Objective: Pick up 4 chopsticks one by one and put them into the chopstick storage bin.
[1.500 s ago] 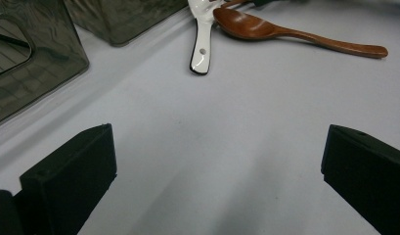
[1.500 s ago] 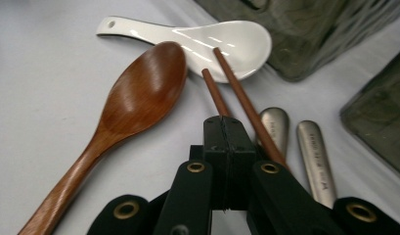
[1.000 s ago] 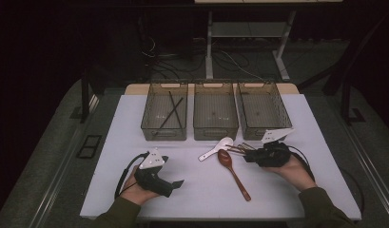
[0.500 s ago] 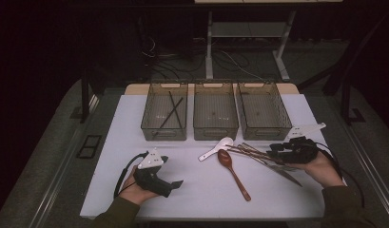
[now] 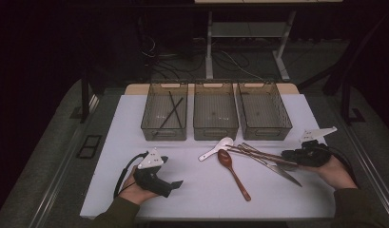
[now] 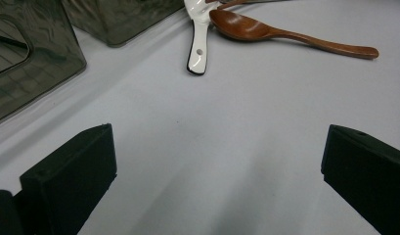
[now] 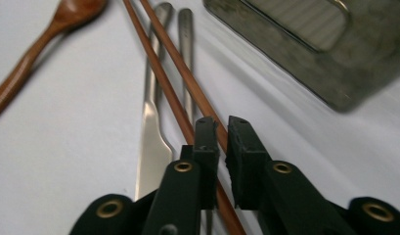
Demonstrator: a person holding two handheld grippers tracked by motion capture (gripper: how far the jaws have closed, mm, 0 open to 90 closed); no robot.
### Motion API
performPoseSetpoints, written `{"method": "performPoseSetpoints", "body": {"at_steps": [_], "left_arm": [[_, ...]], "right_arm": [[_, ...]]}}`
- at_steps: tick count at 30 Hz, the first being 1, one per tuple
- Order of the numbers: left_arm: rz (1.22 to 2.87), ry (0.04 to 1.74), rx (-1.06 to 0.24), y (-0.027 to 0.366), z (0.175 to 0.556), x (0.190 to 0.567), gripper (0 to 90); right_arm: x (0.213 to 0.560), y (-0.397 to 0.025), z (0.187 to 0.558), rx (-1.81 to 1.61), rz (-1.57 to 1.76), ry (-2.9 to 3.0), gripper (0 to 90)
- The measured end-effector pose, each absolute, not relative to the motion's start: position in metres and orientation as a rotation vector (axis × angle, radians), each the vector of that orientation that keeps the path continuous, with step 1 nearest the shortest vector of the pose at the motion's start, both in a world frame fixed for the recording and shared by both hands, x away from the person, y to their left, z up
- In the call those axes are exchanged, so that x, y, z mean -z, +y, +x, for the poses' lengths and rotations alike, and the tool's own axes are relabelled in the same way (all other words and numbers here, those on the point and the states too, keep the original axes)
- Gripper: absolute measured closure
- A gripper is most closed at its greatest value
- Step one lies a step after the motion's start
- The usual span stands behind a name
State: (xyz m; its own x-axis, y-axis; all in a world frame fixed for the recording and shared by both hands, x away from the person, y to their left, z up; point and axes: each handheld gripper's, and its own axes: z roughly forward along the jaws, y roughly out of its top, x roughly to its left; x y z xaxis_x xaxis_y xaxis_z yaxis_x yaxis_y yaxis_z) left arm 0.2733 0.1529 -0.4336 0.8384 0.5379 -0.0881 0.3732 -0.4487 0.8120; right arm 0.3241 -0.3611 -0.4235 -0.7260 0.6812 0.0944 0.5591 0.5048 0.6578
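**Right gripper pinches a chopstick at the near right of a white table**

A white table (image 5: 201,199) stands in a dark room, with grey floor around it and desk legs and cables behind. Three clear bins sit in a row at the far side; the left bin (image 5: 164,114) holds two dark sticks, and the middle bin (image 5: 216,111) and right bin (image 5: 264,111) look bare.

In the middle of the table lie a white spoon (image 5: 215,148), a wooden spoon (image 5: 232,171), a metal knife (image 5: 277,168) and a pair of brown chopsticks (image 5: 263,154).

The left gripper (image 5: 175,184) rests at the near left in the person's hand, its jaws spread wide with bare table between them.

The right gripper (image 5: 289,155) sits at the near right, well clear of the bins. Half a second ago it was a little further left, and a second ago it was close to the spoons, so it has drawn back to the right.

The right gripper view shows what the high view cannot: the jaws are nearly closed on one chopstick (image 7: 207,110), which runs between them, while the second chopstick (image 7: 158,73) passes just beside the left jaw. The left gripper view shows the white spoon's handle with a small hole in it
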Motion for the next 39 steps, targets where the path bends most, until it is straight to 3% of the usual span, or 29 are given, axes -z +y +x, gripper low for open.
{"method": "performPoseSetpoints", "body": {"at_steps": [3,39], "left_arm": [[2.094,0.662,-0.228,0.153,0.273,0.433,0.0],[2.098,0.658,-0.223,0.152,0.272,0.433,0.0]], "right_arm": [[0.425,-0.368,0.324,-0.991,1.078,2.557,89.5],[0.438,-0.366,0.319,-0.849,1.032,2.668,89.9]]}}
